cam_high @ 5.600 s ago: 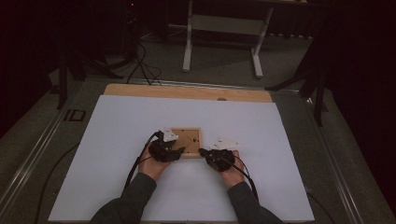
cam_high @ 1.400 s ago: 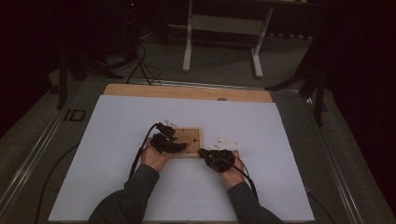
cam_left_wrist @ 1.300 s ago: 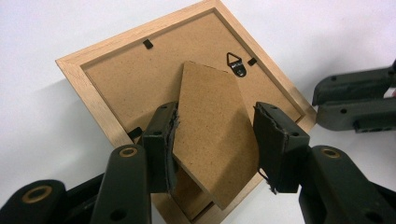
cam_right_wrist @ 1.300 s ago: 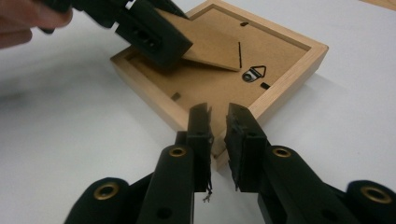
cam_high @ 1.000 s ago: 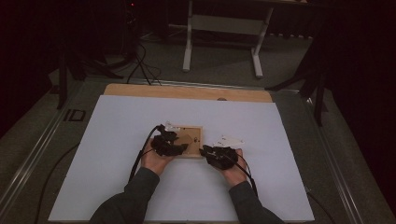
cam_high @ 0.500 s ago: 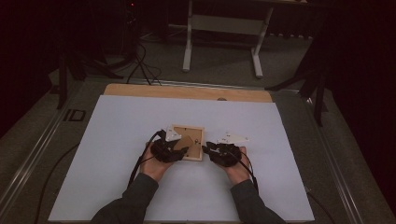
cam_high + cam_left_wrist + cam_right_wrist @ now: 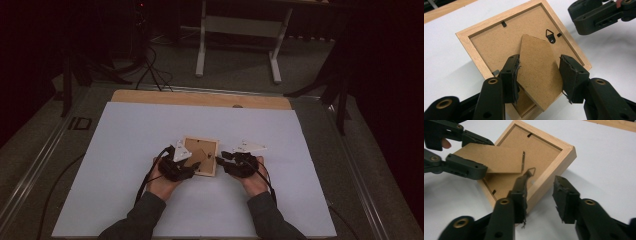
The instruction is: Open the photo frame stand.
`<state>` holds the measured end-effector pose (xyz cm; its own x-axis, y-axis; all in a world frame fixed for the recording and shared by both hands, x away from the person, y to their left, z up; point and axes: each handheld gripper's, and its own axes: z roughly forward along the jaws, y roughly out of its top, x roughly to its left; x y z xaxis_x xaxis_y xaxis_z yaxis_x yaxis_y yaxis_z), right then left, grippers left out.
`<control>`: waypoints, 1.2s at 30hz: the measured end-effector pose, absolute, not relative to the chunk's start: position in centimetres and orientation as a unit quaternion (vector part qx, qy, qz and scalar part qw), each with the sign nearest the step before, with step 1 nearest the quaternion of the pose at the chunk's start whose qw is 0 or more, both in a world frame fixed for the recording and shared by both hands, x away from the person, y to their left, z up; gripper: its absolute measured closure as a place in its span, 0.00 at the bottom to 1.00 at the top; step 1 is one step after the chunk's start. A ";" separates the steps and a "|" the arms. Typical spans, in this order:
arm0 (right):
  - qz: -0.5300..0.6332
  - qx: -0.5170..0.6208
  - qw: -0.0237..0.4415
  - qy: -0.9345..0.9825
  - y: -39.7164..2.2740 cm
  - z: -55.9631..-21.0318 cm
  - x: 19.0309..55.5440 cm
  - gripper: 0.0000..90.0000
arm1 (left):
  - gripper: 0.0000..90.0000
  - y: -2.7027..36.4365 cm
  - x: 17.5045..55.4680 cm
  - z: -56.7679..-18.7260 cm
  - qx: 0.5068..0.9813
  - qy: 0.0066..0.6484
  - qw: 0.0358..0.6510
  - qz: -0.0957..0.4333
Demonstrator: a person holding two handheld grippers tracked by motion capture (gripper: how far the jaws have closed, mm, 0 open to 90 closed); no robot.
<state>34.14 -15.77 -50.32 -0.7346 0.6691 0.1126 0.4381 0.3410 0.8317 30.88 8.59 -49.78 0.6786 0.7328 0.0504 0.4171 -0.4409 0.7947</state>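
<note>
A light wooden picture frame (image 7: 202,145) (image 7: 471,47) (image 7: 556,155) lies face down on the white sheet, turned at an angle. Its brown back carries a cardboard stand flap (image 7: 536,62) (image 7: 496,157) and a small metal hanger (image 7: 550,36) (image 7: 531,171). My left gripper (image 7: 192,162) (image 7: 540,67) (image 7: 487,157) grips the flap by its two side edges, and the flap stands lifted off the back. My right gripper (image 7: 222,159) (image 7: 541,187) (image 7: 594,15) is open astride the frame's right-hand rim. One of its jaws is over the back by the hanger and the other is outside the wood.
The white sheet (image 7: 125,150) covers most of the table. A bare wooden strip (image 7: 200,98) runs along the far edge. Beyond it stand a white table's legs (image 7: 202,45) and loose cables (image 7: 150,65) on the dark floor. Cables trail from both grippers toward the person.
The frame has turned from square to angled. My left gripper has closed on the stand flap and raised it. My right gripper has moved in to the frame's right rim.
</note>
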 end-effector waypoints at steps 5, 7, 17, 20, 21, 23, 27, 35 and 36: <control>0.464 0.347 0.115 0.807 -15.7 -50.3 34.3 0.60 | 0.58 8.8 30.2 -49.9 0.825 0.339 0.403 0.206; 0.467 0.349 0.112 0.805 -15.8 -50.3 34.4 0.58 | 0.58 8.9 29.8 -50.0 0.824 0.335 0.407 0.210; 0.477 0.353 0.077 0.801 -15.2 -50.6 35.1 0.51 | 0.58 9.4 28.4 -50.4 0.823 0.320 0.411 0.227; 0.476 0.354 0.069 0.802 -14.6 -50.7 35.5 0.47 | 0.58 9.5 28.3 -50.4 0.823 0.317 0.411 0.229; 0.474 0.355 0.070 0.803 -14.4 -50.8 35.6 0.46 | 0.58 9.5 28.3 -50.5 0.823 0.317 0.412 0.229; 0.473 0.357 0.069 0.803 -14.3 -50.9 35.8 0.45 | 0.58 9.6 28.3 -50.5 0.822 0.317 0.415 0.228; 0.472 0.359 0.057 0.803 -14.2 -51.2 36.1 0.43 | 0.58 9.7 28.1 -50.6 0.822 0.310 0.417 0.232; 0.480 0.363 0.031 0.798 -14.2 -51.5 36.2 0.43 | 0.58 10.0 28.0 -50.6 0.821 0.309 0.428 0.217; 0.480 0.363 0.029 0.798 -14.2 -51.5 36.2 0.43 | 0.58 10.1 28.1 -50.6 0.820 0.312 0.430 0.211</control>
<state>36.19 -14.15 -51.48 -0.7343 0.6079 0.3021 0.5514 0.2746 0.7877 28.10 10.10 -50.57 0.7165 0.6932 0.0785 0.3293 -0.4352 0.8380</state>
